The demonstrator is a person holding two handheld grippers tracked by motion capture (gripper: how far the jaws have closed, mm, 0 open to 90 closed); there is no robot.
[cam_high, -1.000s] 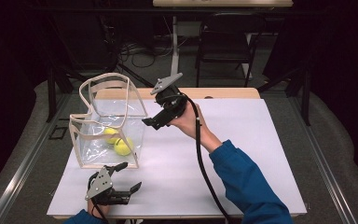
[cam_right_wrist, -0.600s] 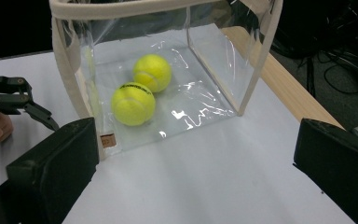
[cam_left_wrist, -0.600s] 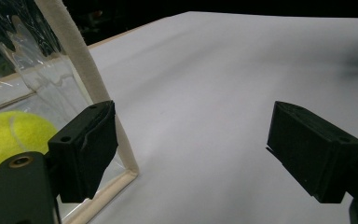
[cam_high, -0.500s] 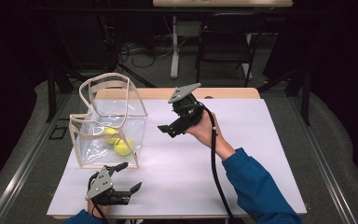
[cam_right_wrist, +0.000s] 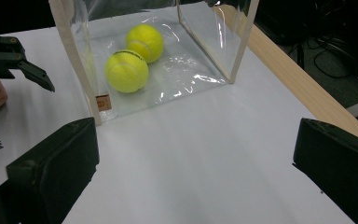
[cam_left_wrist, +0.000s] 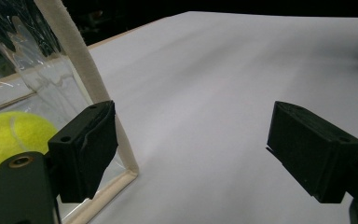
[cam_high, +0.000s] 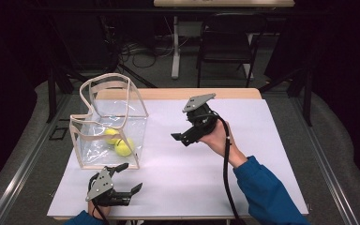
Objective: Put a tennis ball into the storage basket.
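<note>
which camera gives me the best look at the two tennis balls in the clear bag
The right gripper view: both tennis balls lie unobstructed through the clear bag. The high view shows them small inside the bag; the left gripper view catches part of one, behind a jaw.

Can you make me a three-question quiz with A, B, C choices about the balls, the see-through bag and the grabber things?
1. Where are the yellow tennis balls?
A. inside the clear plastic bag with beige trim
B. on the bare white table
C. between one gripper's jaws

2. How many balls are there?
A. one
B. two
C. four

3. How are the right gripper jaws?
A. shut on a ball
B. shut on the bag
C. open, holding nothing

Answers:
1 A, both balls lie on the bag's clear floor.
2 B, the right gripper view shows two side by side.
3 C, its jaws stand wide apart above the table; the left gripper is open too.
</note>
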